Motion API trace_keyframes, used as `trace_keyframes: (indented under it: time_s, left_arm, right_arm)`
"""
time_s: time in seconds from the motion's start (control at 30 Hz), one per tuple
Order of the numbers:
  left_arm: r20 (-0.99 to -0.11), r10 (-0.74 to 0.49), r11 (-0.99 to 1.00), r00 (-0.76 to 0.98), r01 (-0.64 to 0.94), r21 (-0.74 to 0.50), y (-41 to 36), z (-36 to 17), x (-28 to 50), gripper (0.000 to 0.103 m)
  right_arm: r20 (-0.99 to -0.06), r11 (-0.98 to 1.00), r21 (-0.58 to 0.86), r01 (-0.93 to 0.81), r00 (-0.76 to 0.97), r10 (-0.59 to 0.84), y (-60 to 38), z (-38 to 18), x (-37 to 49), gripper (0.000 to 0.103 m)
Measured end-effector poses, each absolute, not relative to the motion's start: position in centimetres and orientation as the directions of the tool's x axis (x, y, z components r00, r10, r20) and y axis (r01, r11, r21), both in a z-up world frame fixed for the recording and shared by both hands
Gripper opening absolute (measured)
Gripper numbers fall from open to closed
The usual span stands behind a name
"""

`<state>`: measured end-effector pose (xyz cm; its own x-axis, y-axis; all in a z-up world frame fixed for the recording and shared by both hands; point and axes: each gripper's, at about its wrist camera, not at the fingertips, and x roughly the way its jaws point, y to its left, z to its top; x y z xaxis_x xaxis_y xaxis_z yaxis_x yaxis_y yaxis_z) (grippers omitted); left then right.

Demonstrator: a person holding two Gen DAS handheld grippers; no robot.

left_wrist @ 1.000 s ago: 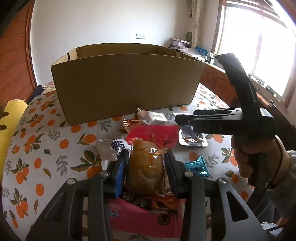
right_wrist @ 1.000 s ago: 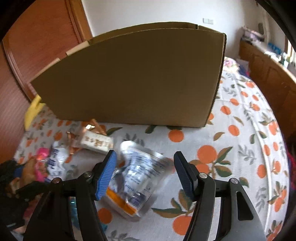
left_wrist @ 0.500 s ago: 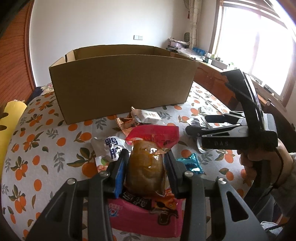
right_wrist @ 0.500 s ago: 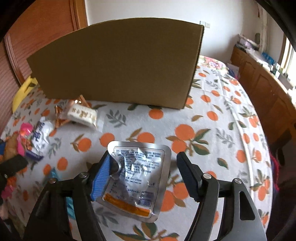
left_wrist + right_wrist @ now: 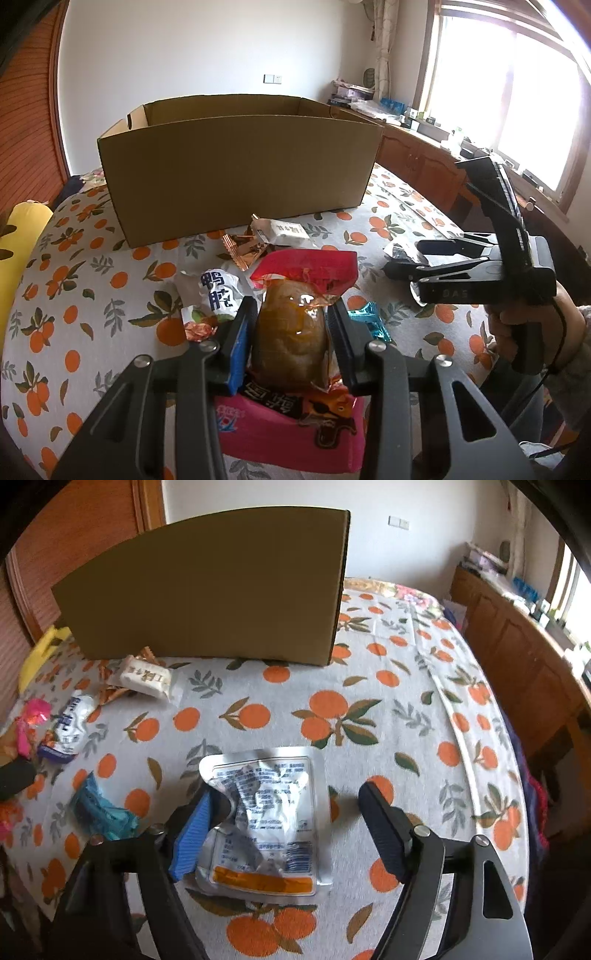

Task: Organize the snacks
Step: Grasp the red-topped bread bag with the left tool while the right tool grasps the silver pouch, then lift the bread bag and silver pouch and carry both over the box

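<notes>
Nearby, cardboard box (image 5: 236, 166) behind scattered snacks (image 5: 236, 269)

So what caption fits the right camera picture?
Open right tool around a silver pouch, cardboard box behind.

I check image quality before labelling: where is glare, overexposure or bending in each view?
Left wrist view: the window is blown out white, and glare spots sit on the clear, red-topped snack bag. Right wrist view: light is even, and the brown cardboard box has its top edge bent by the fisheye.
</notes>
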<state>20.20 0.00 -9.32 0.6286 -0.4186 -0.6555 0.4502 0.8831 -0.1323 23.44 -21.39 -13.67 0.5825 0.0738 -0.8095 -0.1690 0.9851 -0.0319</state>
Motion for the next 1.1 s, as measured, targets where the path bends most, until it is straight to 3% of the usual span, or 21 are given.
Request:
trace_keyframes:
  time_s: [0.03, 0.17, 1.1]
  left_arm:
    - [-0.656, -0.419, 0.883, 0.628, 0.45, -0.133, 0.0, -9.3, 20.1, 0.039]
    - [-0.657, -0.421, 0.883, 0.626, 0.449, -0.138, 0.0, -9.5, 19.9, 0.039]
    - [-0.638, -0.406, 0.895, 0.655, 0.427, -0.131, -0.4, -9.0, 20.9, 0.039]
  right_arm:
    - [-0.808, 0.982, -0.03, -0.186, 0.583, 0.086, -21.4, -13.5, 23.2, 0.059]
    - [-0.818, 0.975, -0.021, -0.22, 0.565, 0.11, -21.7, -13.5, 22.9, 0.058]
    - [-0.752, 0.958, 0.02, -0.286, 0.627, 0.203, -20.7, -10.7, 21.2, 0.058]
